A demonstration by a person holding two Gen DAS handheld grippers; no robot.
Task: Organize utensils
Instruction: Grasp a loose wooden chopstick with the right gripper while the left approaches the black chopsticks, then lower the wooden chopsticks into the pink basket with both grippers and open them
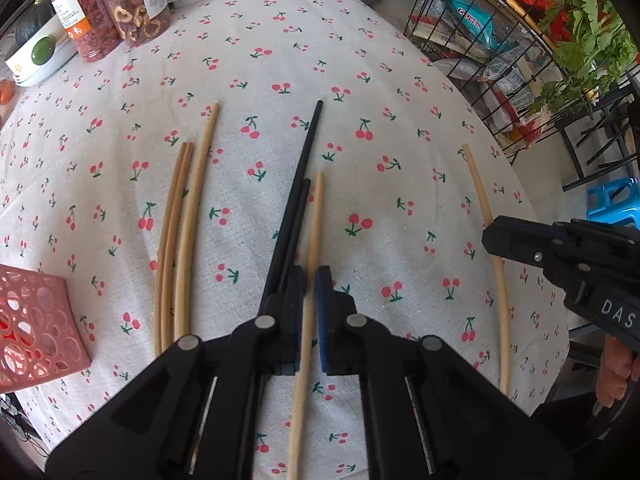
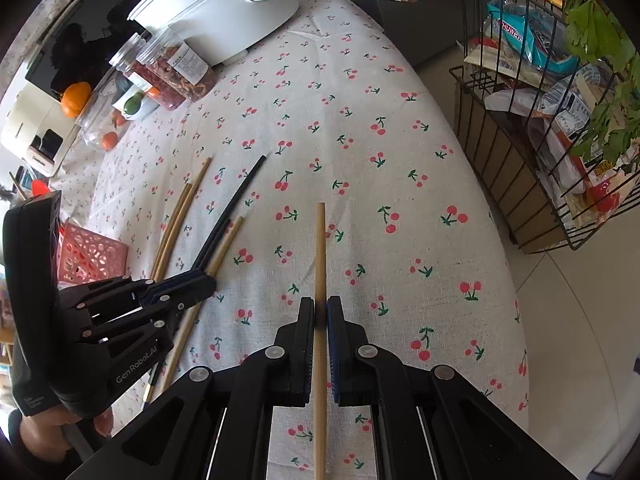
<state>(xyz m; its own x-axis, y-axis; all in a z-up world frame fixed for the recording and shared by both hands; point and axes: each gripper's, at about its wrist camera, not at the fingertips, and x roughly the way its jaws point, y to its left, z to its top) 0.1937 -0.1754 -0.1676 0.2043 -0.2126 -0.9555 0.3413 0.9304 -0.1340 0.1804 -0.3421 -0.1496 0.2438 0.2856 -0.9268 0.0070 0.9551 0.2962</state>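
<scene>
White letters "DAS" stand on the black body of the right gripper (image 1: 494, 236), cut off at the edge of the left wrist view; "GenRobot.AI" runs along the body of the left gripper (image 2: 200, 282) in the right wrist view; a teal snack packet (image 1: 468, 20) in the wire basket (image 1: 516, 120) shows "CHUWE", partly hidden; the labels on the clear jars (image 1: 132, 4) are too small to read.

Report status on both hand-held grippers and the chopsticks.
Left hand-held gripper shut on a wooden chopstick beside the black pair. Right hand-held gripper shut on another wooden chopstick. Three wooden ones loose; pink basket unobstructed.
</scene>
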